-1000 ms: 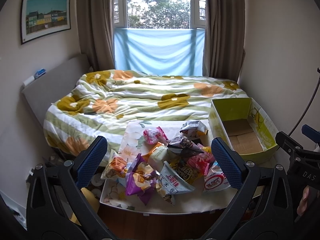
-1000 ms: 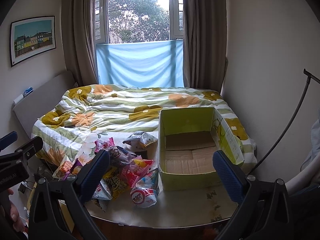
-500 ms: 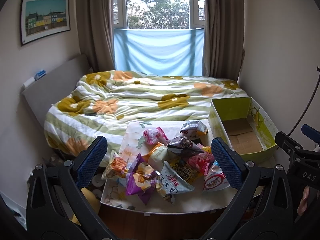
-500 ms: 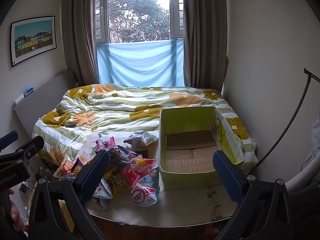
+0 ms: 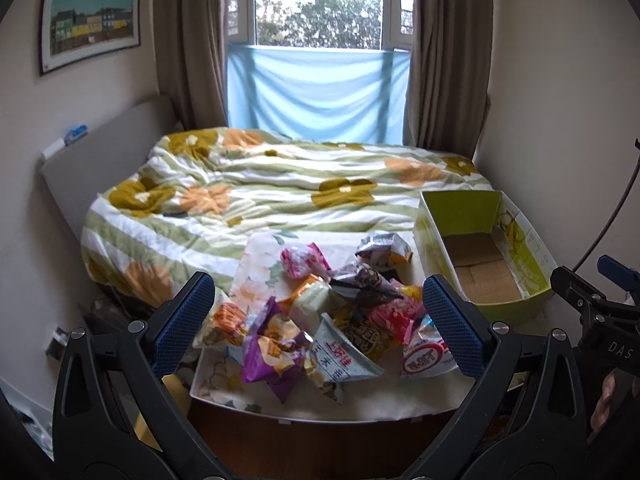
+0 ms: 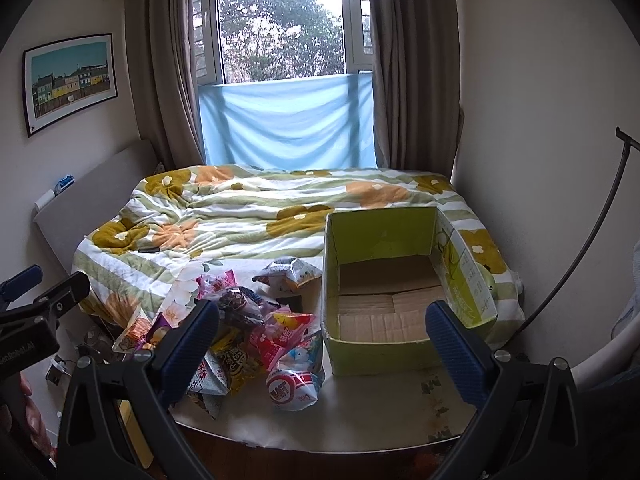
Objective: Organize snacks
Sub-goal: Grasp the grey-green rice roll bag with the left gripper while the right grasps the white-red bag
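Note:
A heap of several snack packets (image 5: 320,320) (image 6: 256,340) lies on a white floral board at the foot of the bed. To its right stands a green cardboard box (image 5: 532,280) (image 6: 380,348) with an open top and nothing inside. My left gripper (image 5: 320,320) hangs open in front of the heap, with nothing between its blue pads. My right gripper (image 6: 324,344) is open too, held back from the box's near left corner. A red-and-white packet (image 6: 294,388) lies closest to the box.
The board (image 6: 360,412) rests on a bed with a green, orange-flowered quilt (image 5: 260,184). Walls close in on both sides, and a curtained window is behind. A thin black cable (image 6: 576,248) arcs along the right wall. Floor clutter sits at the lower left.
Both views have drifted only slightly. The snacks and the box have not moved, and both grippers stay open.

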`<state>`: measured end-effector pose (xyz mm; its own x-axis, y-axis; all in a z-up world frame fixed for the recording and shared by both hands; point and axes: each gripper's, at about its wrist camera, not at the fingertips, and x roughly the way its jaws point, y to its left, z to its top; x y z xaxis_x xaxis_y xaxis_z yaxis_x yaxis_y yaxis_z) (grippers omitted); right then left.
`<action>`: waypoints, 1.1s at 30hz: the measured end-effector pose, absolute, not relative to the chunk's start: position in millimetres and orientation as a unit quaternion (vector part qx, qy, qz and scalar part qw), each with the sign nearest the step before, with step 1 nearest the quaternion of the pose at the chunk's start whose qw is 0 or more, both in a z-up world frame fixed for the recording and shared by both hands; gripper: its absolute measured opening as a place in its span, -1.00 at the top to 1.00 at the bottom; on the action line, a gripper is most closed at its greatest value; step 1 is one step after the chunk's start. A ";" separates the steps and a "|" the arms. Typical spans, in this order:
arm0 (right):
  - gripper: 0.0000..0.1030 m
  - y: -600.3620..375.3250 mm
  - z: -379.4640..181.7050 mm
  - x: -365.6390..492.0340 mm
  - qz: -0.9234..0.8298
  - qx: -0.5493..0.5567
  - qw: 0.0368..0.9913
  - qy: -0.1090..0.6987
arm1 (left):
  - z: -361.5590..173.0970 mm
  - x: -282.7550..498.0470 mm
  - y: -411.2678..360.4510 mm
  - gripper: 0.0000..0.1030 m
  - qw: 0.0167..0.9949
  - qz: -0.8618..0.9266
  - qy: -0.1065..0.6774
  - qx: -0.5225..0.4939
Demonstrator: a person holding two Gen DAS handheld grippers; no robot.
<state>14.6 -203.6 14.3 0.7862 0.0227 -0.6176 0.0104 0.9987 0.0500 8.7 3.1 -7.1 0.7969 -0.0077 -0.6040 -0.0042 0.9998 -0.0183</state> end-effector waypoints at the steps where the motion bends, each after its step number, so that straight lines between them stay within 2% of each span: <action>1: -0.99 -205.7 10.9 16.4 0.005 0.026 0.942 0.334 | -12.4 11.4 2.5 -0.99 0.944 -0.005 0.329 -0.012; 12: -0.99 -230.1 -61.3 50.1 0.068 0.056 0.901 0.426 | -115.9 25.8 -23.3 -0.99 0.909 0.004 0.417 -0.011; 19: -0.99 -225.5 -120.1 71.0 0.093 0.075 0.869 0.480 | -194.4 38.7 -39.2 -0.99 0.894 0.019 0.445 0.048; 25: -0.99 -215.4 -162.2 82.5 0.090 0.099 0.854 0.502 | -232.5 57.2 -45.3 -0.99 0.889 0.019 0.444 0.108; 29: -0.99 -209.9 -177.5 87.7 0.080 0.108 0.849 0.510 | -248.7 70.0 -47.7 -0.81 0.885 0.010 0.442 0.144; 33: -0.99 -205.3 -186.6 92.8 0.070 0.107 0.847 0.516 | -261.5 82.8 -45.5 -0.51 0.877 -0.002 0.455 0.155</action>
